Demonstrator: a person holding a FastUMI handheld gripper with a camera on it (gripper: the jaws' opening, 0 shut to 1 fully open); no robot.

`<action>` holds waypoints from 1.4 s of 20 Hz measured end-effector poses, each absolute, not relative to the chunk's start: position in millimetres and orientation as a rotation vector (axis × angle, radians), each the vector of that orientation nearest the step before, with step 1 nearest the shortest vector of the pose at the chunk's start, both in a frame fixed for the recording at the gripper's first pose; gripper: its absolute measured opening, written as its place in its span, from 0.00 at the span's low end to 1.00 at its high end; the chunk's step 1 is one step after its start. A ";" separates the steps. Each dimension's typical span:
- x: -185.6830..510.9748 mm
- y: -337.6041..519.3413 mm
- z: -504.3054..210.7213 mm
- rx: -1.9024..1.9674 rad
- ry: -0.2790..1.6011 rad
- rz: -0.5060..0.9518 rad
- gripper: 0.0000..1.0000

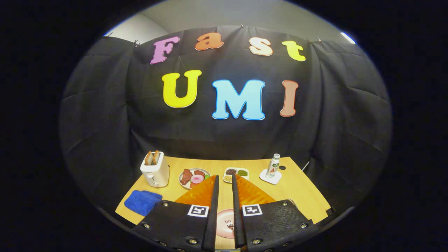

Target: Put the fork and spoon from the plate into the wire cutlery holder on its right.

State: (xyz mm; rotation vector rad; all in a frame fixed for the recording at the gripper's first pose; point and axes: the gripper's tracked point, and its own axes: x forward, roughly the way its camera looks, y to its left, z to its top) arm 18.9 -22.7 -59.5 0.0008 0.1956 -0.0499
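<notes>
A: Where is the fork (pixel 230 225)?

B: It lies on a pink plate (pixel 222 218), seen in the slim gap between the two fingers of the tool (pixel 224 180). Only its prongs show. The plate sits on an orange mat (pixel 253 194) on the worktop (pixel 297 189).

A: And the spoon?

B: One cannot tell. The black fingers cover most of the plate.

A: What is the tool doing?

B: It hangs above the plate. Its fingers stand a little apart and hold nothing. Nothing is pressed between them.

A: What lies past the fingers?

B: Just beyond the tips is a round plate of food (pixel 194 176) with meat and a pink ring on it. Beside that is a small tray (pixel 237 174) with dark, green and pale bits in its parts.

A: And further out?

B: A white toaster (pixel 155 171) with two slices of bread stands off to one side. A blue cloth (pixel 142 202) lies near it, closer to the tool. On the other side a bottle (pixel 273 166) stands upright on a white coaster (pixel 270 177).
</notes>
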 end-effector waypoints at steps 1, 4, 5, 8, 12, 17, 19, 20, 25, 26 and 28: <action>20.3 -25.8 -67.9 0.001 0.219 -0.057 0.21; 21.1 -37.2 -96.6 0.010 0.299 -0.082 0.21; 22.1 -40.6 -108.9 0.015 0.328 -0.089 0.21; 22.5 -53.3 -147.5 0.015 0.436 -0.118 0.21; 20.9 -67.0 -193.2 -0.009 0.578 -0.143 0.21; 8.5 -83.4 -260.3 -0.058 0.793 -0.175 0.21; 5.3 -93.1 -283.6 -0.087 0.877 -0.188 0.21; 3.3 -97.8 -295.8 -0.106 0.925 -0.192 0.21; -0.5 -104.9 -341.9 -0.164 1.104 -0.152 0.21; -2.2 -105.8 -350.5 -0.171 1.136 -0.142 0.21; -5.7 -106.5 -366.2 -0.191 1.206 -0.119 0.21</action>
